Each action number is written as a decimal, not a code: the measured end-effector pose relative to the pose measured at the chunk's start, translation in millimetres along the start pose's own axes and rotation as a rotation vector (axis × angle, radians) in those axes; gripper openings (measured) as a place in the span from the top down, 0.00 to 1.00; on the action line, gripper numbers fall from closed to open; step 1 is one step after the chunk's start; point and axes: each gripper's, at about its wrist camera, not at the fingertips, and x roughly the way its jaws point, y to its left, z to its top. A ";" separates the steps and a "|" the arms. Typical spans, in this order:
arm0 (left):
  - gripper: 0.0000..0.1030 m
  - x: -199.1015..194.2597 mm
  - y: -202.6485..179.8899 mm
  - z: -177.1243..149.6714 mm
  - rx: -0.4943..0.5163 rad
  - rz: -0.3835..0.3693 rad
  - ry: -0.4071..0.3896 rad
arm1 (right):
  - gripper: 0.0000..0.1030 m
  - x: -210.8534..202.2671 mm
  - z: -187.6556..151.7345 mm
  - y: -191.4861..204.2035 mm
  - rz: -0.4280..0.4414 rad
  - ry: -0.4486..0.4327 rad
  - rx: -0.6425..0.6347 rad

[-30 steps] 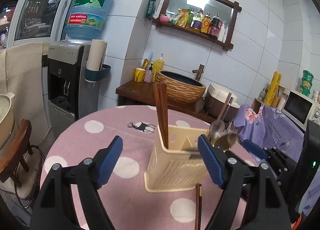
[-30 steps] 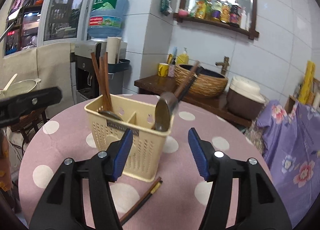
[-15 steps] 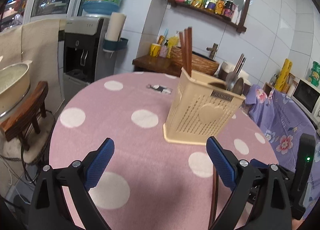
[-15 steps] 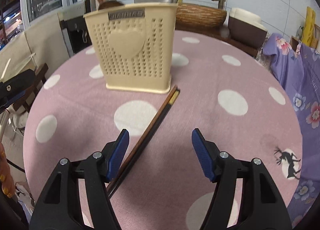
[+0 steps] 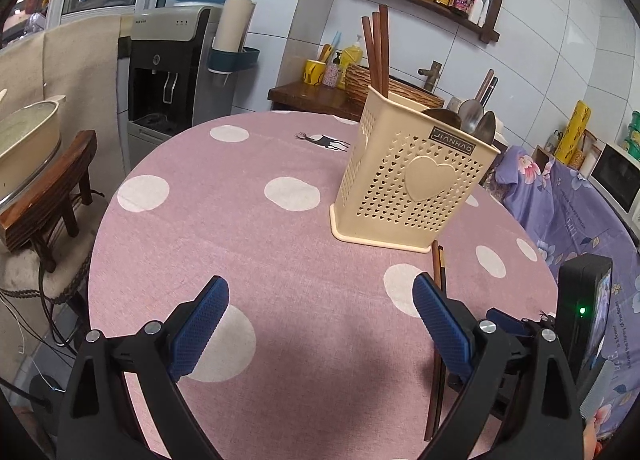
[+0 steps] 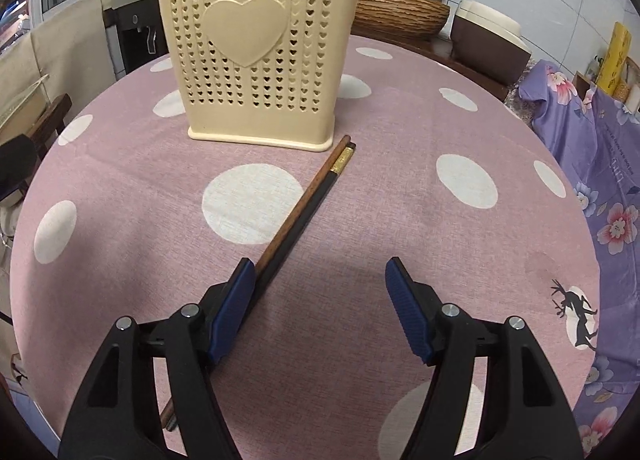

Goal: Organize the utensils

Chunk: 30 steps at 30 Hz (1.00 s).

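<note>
A cream perforated utensil holder [image 5: 408, 187] [image 6: 260, 59] stands on the pink polka-dot table [image 5: 280, 244]. It holds brown chopsticks [image 5: 378, 51] in one section and spoons [image 5: 476, 121] in another. A pair of chopsticks [image 6: 304, 203], one brown and one black with a gold band, lies on the cloth in front of the holder; it also shows in the left wrist view [image 5: 437, 340]. My right gripper [image 6: 320, 288] is open, low over the table, its left finger [image 6: 236, 304] beside the lying chopsticks. My left gripper [image 5: 316, 308] is open and empty.
A water dispenser [image 5: 168, 71] and a wooden stool [image 5: 48, 195] with a pot stand left of the table. A wooden counter with a woven basin [image 6: 396, 15] is behind. Purple floral cloth [image 6: 600, 147] covers furniture at the right.
Both grippers have drawn back from the holder and dropped toward the table. The right gripper has come down close over the lying chopsticks. Both stay open.
</note>
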 end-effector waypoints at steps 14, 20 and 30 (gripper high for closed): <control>0.10 3.5 -4.9 -3.9 -0.006 -0.008 0.011 | 0.35 -6.7 -4.8 -25.6 0.061 0.011 0.092; 0.11 2.0 -2.4 -3.8 -0.009 0.001 0.009 | 0.35 3.2 -5.4 -3.5 0.057 0.034 0.054; 0.11 7.0 -2.4 -5.1 -0.002 0.003 0.024 | 0.38 20.5 11.1 -18.6 0.050 0.060 0.087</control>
